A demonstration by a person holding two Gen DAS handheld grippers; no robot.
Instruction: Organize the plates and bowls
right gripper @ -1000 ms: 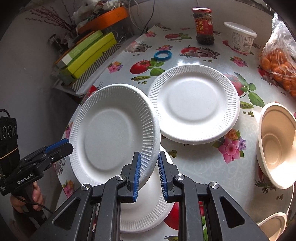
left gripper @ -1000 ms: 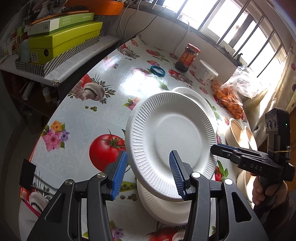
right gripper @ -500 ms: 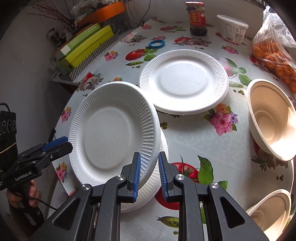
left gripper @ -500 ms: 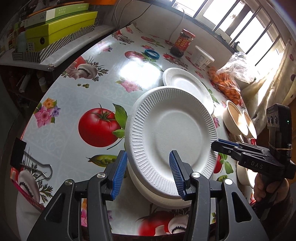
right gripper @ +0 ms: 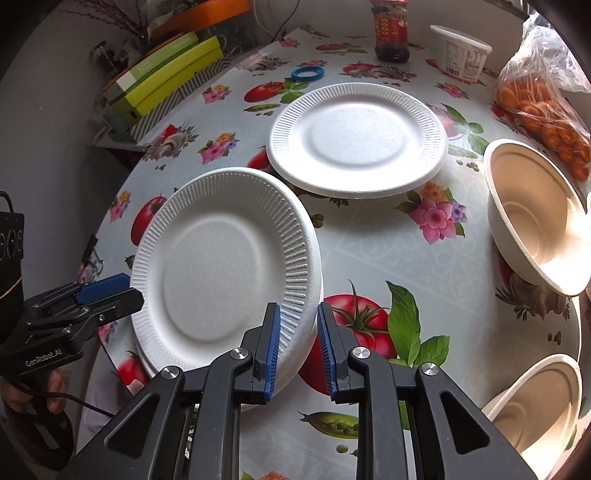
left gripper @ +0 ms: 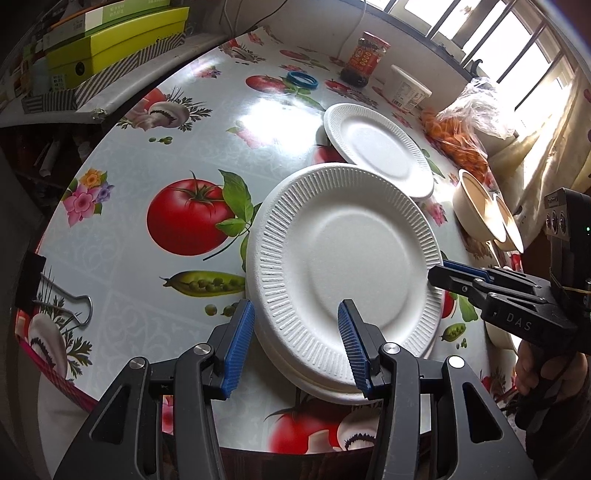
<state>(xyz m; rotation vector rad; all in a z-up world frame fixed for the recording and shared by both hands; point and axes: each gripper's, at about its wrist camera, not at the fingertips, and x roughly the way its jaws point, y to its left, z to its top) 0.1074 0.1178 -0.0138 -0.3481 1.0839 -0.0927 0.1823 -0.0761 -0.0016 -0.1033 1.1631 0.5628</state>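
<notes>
A white foam plate (left gripper: pixel 343 258) (right gripper: pixel 221 273) lies on top of another white plate at the table's near edge. My right gripper (right gripper: pixel 297 347) straddles its right rim with the jaws parted and a gap on both sides. It shows at the right in the left wrist view (left gripper: pixel 448 275). My left gripper (left gripper: pixel 295 343) is open and empty over the stack's near rim; it shows at the left in the right wrist view (right gripper: pixel 110 291). A third white plate (right gripper: pixel 356 138) (left gripper: pixel 376 144) lies alone farther back. Two beige bowls (right gripper: pixel 535 214) (right gripper: pixel 535 402) sit at the right.
The table (left gripper: pixel 155 177) has a fruit-print cloth. At the back are a sauce jar (right gripper: pixel 389 31), a white tub (right gripper: pixel 463 51), a blue ring (right gripper: pixel 307 73) and a bag of oranges (right gripper: pixel 543 107). A shelf with green boxes (left gripper: pixel 110 40) stands left. A binder clip (left gripper: pixel 55 299) grips the cloth edge.
The held plate came down onto the plate at the near edge. My right gripper's jaws have opened off its rim. My left gripper stayed open.
</notes>
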